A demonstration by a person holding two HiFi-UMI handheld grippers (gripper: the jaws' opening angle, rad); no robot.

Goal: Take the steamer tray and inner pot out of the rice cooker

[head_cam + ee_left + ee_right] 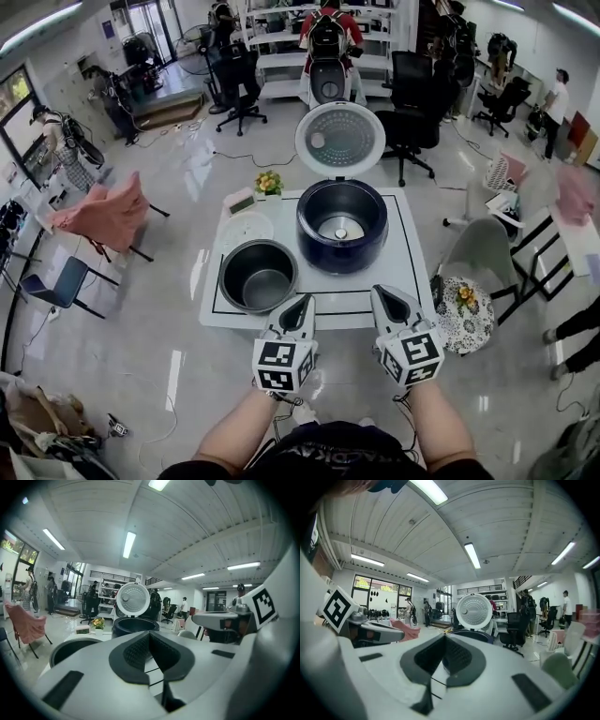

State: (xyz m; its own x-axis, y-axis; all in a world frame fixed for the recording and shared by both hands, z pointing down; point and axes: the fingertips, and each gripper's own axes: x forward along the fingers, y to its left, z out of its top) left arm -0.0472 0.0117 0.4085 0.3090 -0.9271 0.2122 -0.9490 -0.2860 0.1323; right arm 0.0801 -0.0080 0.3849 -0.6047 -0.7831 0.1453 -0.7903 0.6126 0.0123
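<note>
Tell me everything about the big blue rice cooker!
The rice cooker is round, dark blue and shiny. Its lid stands open at the back, silvery inside with many small holes. Its hollow is empty, showing a metal plate with a small knob. It sits on the white table, right of the grey inner pot.

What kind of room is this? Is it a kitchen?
Not a kitchen, more likely an office or lab workroom: black office chairs, storage shelves and long ceiling lights, with a rice cooker on a small white table.
</note>
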